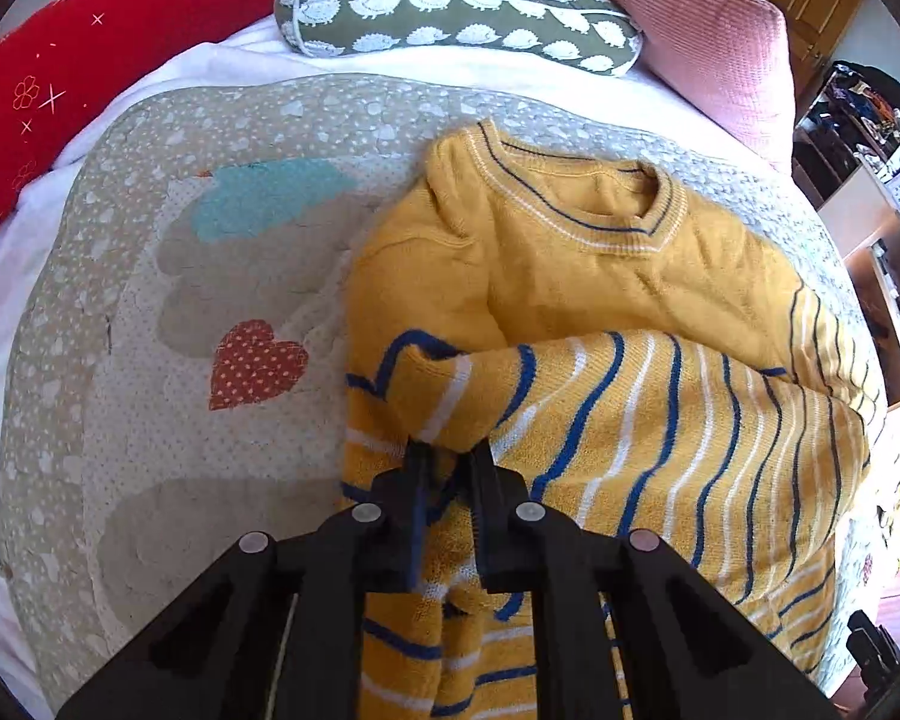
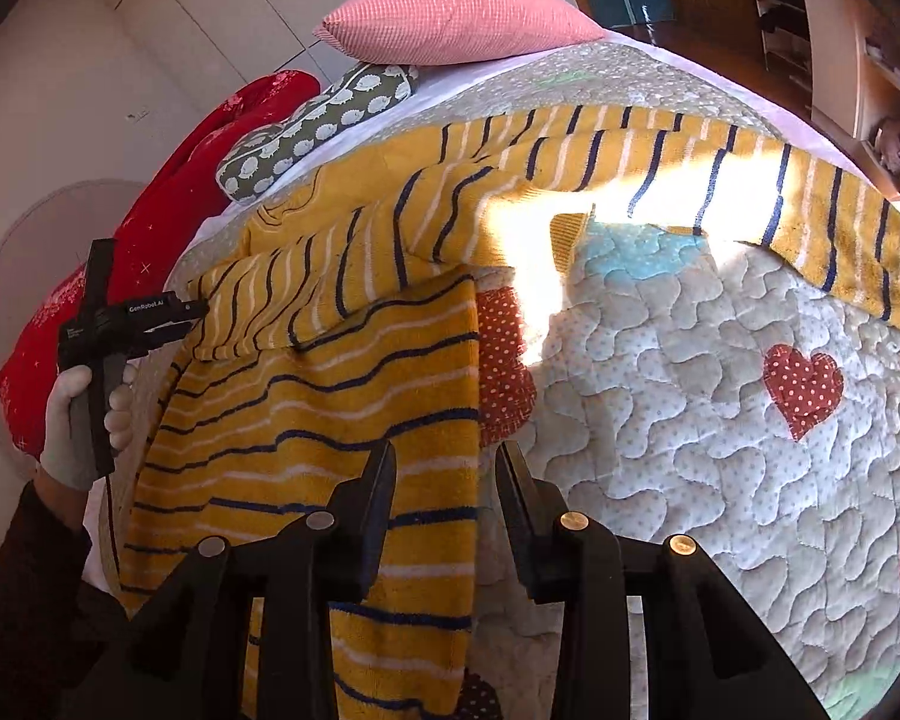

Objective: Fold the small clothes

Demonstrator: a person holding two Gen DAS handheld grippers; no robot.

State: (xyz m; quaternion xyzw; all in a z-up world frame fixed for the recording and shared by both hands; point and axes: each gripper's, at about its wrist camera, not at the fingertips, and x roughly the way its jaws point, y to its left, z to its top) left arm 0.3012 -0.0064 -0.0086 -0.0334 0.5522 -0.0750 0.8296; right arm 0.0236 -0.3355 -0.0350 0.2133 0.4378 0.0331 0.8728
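Observation:
A small yellow sweater (image 1: 570,276) with blue and white stripes lies on a quilted blanket (image 1: 180,300). Its collar (image 1: 600,204) points to the far side. My left gripper (image 1: 449,450) is shut on a striped sleeve (image 1: 660,420) and holds it folded across the sweater's body. In the right wrist view the sweater (image 2: 330,372) covers the left half, and my left gripper (image 2: 201,315) pinches the sleeve at its left edge. My right gripper (image 2: 446,456) is open and empty, over the sweater's lower right edge. The other sleeve (image 2: 810,210) stretches out to the right.
The quilt (image 2: 720,420) has red heart patches (image 2: 801,384). At the far end of the bed lie a green hedgehog-print bolster (image 1: 450,12), a pink cushion (image 1: 690,30) and a red cushion (image 1: 60,72). Shelves (image 1: 870,180) stand beyond the bed's right side.

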